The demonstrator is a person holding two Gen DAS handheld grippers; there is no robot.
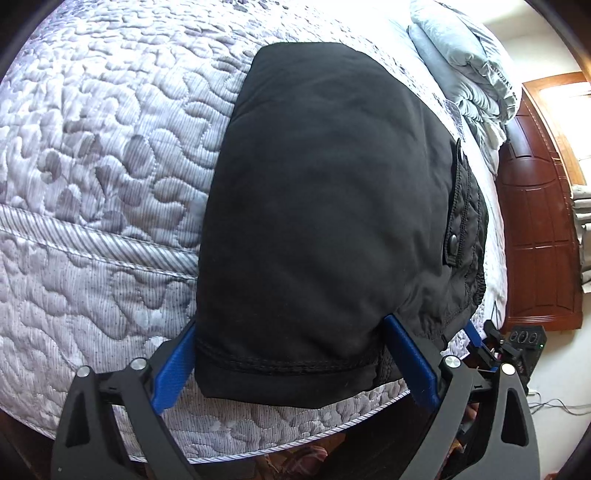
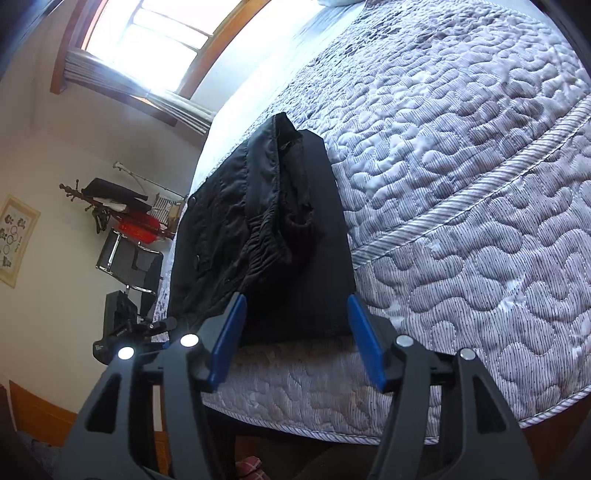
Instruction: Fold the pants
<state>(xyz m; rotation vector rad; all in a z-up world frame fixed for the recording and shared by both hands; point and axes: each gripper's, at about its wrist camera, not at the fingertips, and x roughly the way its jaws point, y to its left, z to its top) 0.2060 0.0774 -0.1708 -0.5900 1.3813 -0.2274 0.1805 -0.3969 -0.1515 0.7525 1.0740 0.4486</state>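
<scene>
Black pants [image 1: 325, 206] lie folded into a compact rectangle near the edge of a quilted grey bed [image 1: 92, 155]. Their waistband with a snap button shows at the right side of the left wrist view. My left gripper [image 1: 291, 332] is open, its blue fingers [image 1: 173, 373] straddling the near hem of the pants without pinching it. In the right wrist view the pants [image 2: 266, 236] show their gathered waistband on top. My right gripper [image 2: 295, 299] is open, its blue fingers [image 2: 365, 343] set at the near edge of the fold.
A pile of grey bedding [image 1: 465, 66] sits at the far end of the bed. A dark wooden headboard [image 1: 535, 229] stands beside it. A window [image 2: 155, 33], a chair [image 2: 129, 258] with clothes and a camera device [image 2: 122, 325] are to the left of the bed.
</scene>
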